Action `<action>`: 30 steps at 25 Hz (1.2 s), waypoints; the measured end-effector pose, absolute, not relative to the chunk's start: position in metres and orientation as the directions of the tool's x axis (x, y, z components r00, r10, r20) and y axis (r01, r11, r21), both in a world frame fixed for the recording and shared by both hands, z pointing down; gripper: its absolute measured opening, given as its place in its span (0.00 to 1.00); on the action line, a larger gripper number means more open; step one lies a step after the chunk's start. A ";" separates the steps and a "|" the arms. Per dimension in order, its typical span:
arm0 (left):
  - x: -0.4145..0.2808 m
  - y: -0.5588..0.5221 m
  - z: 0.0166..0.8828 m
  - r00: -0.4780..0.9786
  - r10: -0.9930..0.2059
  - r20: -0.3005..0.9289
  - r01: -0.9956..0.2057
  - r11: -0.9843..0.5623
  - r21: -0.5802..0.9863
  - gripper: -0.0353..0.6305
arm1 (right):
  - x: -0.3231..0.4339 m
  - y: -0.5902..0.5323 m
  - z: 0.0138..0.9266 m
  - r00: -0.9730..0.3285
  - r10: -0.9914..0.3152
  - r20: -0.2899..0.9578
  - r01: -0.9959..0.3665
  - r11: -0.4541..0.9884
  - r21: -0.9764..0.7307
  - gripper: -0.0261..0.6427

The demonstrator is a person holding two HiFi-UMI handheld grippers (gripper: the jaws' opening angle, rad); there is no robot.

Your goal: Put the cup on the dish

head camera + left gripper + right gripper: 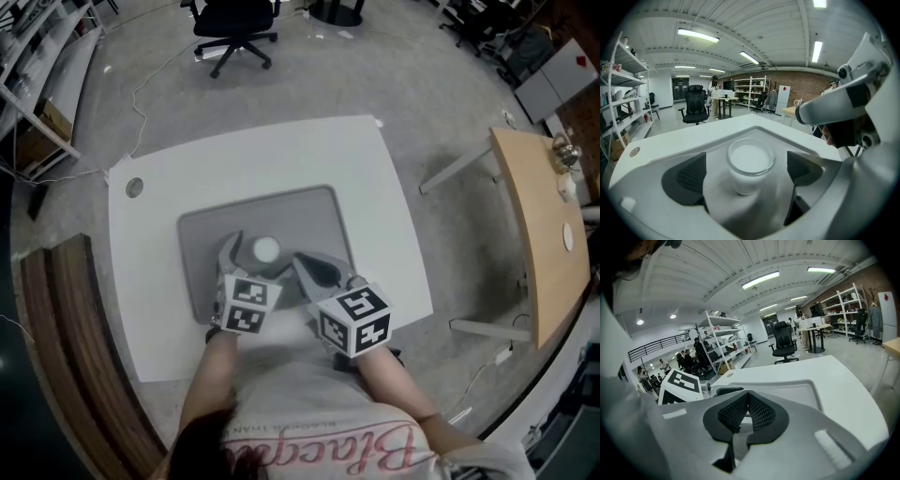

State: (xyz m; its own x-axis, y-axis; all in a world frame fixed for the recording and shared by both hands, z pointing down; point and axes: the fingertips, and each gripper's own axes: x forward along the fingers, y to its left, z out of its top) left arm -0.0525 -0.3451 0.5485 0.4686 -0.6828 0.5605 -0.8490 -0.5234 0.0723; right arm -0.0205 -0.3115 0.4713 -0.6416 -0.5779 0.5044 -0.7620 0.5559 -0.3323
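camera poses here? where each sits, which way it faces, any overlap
Head view: on the person's head, steeply down at white table and grey tray; forearms, left gripper, right gripper show.
Left gripper view: on the left gripper, along its open jaws at the cup between them; right gripper at right.
Right gripper view: on the right gripper, along its shut jaws across the grey tray; left gripper's marker cube at left.
All three share the grey tray.

white cup (750,164), grey dish (309,211), white table (178,234)
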 end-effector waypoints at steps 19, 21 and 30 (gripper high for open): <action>-0.075 -0.327 0.490 0.418 -0.805 0.421 -0.898 -0.436 0.059 0.54 | -0.020 -0.307 0.435 -0.675 -0.637 0.373 -0.738 0.600 -0.309 0.04; -0.081 -0.323 0.485 0.409 -0.815 0.411 -0.905 -0.420 0.067 0.43 | -0.022 -0.306 0.428 -0.676 -0.647 0.354 -0.737 0.606 -0.299 0.04; -0.089 -0.300 0.459 0.394 -0.847 0.358 -0.917 -0.388 0.093 0.05 | -0.019 -0.294 0.412 -0.647 -0.699 0.305 -0.762 0.583 -0.280 0.04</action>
